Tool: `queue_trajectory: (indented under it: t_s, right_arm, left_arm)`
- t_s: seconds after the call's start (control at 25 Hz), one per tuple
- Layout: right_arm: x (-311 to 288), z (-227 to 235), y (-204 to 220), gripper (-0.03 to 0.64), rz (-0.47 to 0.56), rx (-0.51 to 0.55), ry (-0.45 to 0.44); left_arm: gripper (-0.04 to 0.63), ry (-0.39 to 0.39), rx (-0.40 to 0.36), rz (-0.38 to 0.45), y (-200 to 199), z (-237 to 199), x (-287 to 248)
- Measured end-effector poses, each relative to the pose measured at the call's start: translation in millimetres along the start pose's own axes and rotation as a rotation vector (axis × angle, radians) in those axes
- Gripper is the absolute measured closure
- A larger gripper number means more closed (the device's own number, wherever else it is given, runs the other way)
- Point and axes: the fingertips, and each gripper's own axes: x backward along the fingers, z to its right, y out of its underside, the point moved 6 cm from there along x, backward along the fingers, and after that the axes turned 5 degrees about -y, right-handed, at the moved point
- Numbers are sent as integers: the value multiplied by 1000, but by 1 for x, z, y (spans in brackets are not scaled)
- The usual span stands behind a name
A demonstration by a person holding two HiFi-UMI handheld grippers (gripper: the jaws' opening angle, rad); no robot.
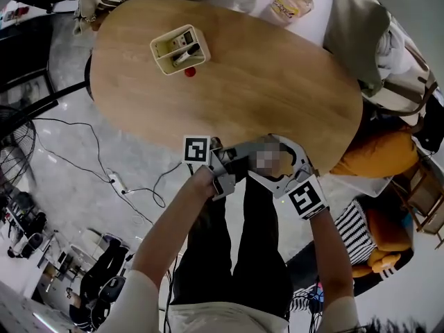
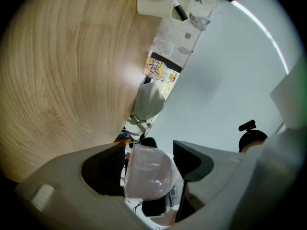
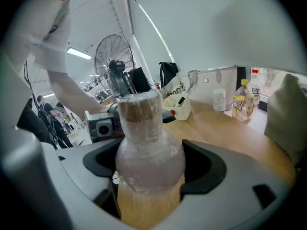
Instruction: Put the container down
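The container (image 3: 149,147) is a small round-bellied bottle wrapped in clear film, with a cork-coloured top. My right gripper (image 3: 148,169) is shut on its belly and holds it upright above the wooden table (image 3: 230,128). My left gripper (image 2: 149,166) closes on the same container (image 2: 147,171) from the other side; its body (image 3: 98,126) shows just behind the bottle. In the head view the left gripper (image 1: 232,168) and the right gripper (image 1: 272,175) meet at the table's near edge (image 1: 277,141), where a blurred patch hides the container.
A white organiser box (image 1: 179,48) with a red ball (image 1: 189,71) beside it stands far back on the table. Bottles (image 1: 291,2) and a cup are on a white surface behind. Bags (image 1: 388,54) lie to the right, cables (image 1: 118,182) on the floor, and a fan (image 3: 115,66) stands nearby.
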Motion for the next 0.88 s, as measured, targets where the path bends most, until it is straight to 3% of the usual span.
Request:
queue_trajectory:
  t_s: [0.36,0.88]
  right_arm:
    - [-15,32,10,226,5,-36,42]
    - [-51,68,50,226,-33,-105,102]
  left_arm:
    - [295,-89,-65,112,-29,-14,39]
    - [294,-75,-92,193,-42,-27,70]
